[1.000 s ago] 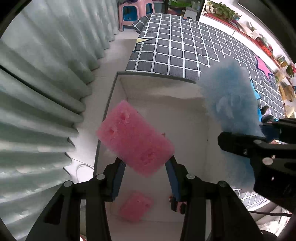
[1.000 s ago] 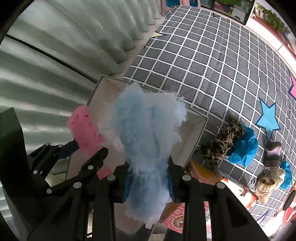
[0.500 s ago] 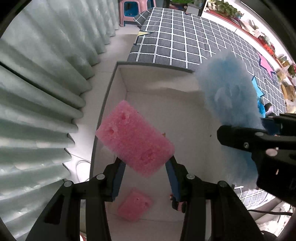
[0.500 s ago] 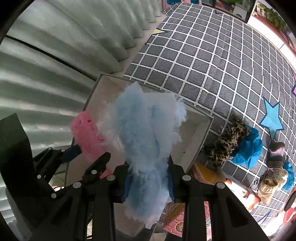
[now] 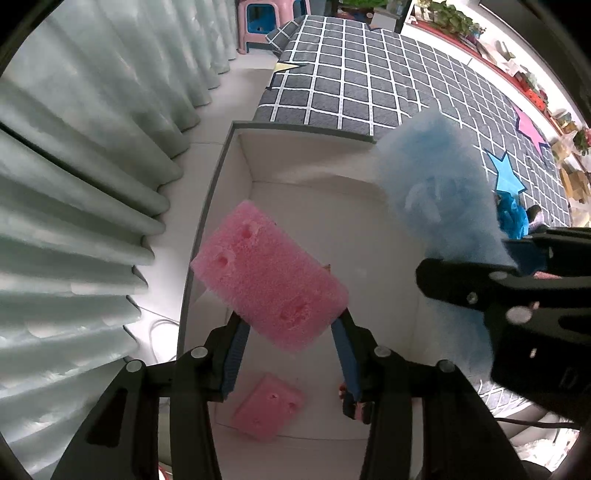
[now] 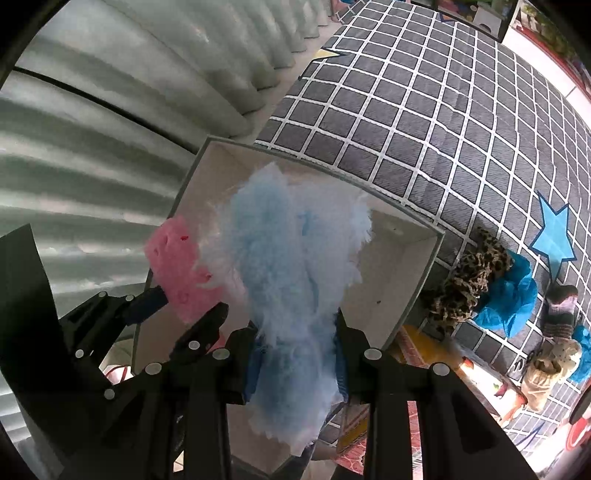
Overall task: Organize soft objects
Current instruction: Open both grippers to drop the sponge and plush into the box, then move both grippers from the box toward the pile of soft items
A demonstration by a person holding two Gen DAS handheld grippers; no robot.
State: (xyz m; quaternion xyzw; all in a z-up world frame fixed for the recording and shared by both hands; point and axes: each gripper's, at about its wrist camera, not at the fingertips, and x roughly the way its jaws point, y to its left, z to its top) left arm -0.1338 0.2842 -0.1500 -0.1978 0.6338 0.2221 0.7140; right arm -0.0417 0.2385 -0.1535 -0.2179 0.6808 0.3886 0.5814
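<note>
A pink foam sponge [image 5: 269, 284] hangs tilted above a white open-topped box [image 5: 221, 192], its lower end between the blue pads of the left hand-held gripper [image 5: 290, 354], whose jaws are opening while the sponge still sits between them. Directly below, 1 smaller pink sponge [image 5: 267, 411] lies flat on the box floor near the front wall.

Just to the right, a fluffy light-blue duster-like bundle [image 6: 291, 280] stands upright over the same box, clamped low down by the right hand-held gripper [image 6: 297, 354]; those jaws are opening too, with the blue fluff still pressed between the pads. In the right wrist view the pink sponge shows at the bundle's left edge, touching or just beside its fibres.

The box stands on a pale floor [image 5: 236, 92] between pleated grey-green curtains [image 5: 92, 147] and a grey mat with a white grid [image 6: 424, 110] bearing a blue star [image 6: 554, 236]. On the mat beside the box lie a leopard-print fabric piece [image 6: 465, 284], a crumpled bright-blue item [image 6: 509, 295] touching it, and further small soft objects near the right edge. A pink and blue stool [image 5: 266, 22] stands at the far end.
</note>
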